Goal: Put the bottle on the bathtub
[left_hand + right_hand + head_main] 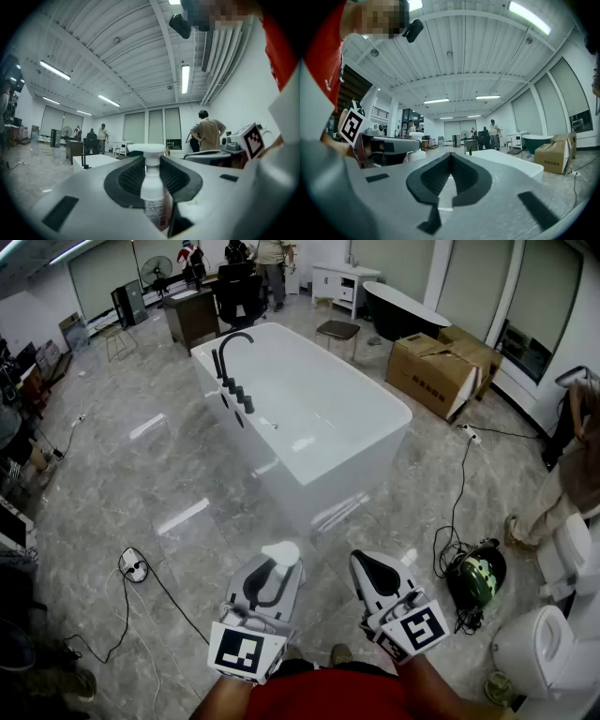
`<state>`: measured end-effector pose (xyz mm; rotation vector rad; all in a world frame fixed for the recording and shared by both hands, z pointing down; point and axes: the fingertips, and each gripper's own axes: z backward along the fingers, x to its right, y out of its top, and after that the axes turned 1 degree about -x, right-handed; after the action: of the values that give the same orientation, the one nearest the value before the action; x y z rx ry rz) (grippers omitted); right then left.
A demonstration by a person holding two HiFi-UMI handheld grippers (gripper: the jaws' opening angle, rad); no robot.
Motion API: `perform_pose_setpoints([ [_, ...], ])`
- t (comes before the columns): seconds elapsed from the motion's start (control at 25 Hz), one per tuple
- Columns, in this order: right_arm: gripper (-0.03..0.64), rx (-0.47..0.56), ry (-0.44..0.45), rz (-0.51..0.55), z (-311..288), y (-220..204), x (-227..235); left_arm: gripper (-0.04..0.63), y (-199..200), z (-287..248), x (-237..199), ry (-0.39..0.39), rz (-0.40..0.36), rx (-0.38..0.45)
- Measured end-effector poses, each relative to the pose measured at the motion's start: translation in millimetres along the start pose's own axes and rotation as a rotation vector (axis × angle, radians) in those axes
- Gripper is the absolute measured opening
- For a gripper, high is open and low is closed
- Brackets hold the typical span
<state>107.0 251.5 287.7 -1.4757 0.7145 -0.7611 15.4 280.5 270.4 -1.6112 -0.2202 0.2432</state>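
Transport stage. Left gripper [152, 161] has its jaws closed on the neck of the pump bottle [153, 199], which stands upright with its pump head above the pads. Right gripper [450, 158] has its jaws pressed together with nothing between them. Bathtub [349, 491] stands ahead on the floor, well apart from both grippers, with a black faucet [231, 357] on its left edge. Judged good practice: carry the bottle vertical, approach the rim's near right corner clear of the faucet, seat the base flat on the glossy ledge, then part the jaws slowly.
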Motion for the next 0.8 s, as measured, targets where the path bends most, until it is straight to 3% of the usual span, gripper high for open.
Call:
perform_pose_setpoints([
  [0.48,0.005,0.021,-0.051,-0.018,-30,5,-8,0.095,7,2,-34,-0.024,-0.017,0.012],
  [0.8,0.005,0.01,-0.067,-0.015,-65,-6,19,0.095,-1,-41,-66,-0.031,-0.003,0.008],
])
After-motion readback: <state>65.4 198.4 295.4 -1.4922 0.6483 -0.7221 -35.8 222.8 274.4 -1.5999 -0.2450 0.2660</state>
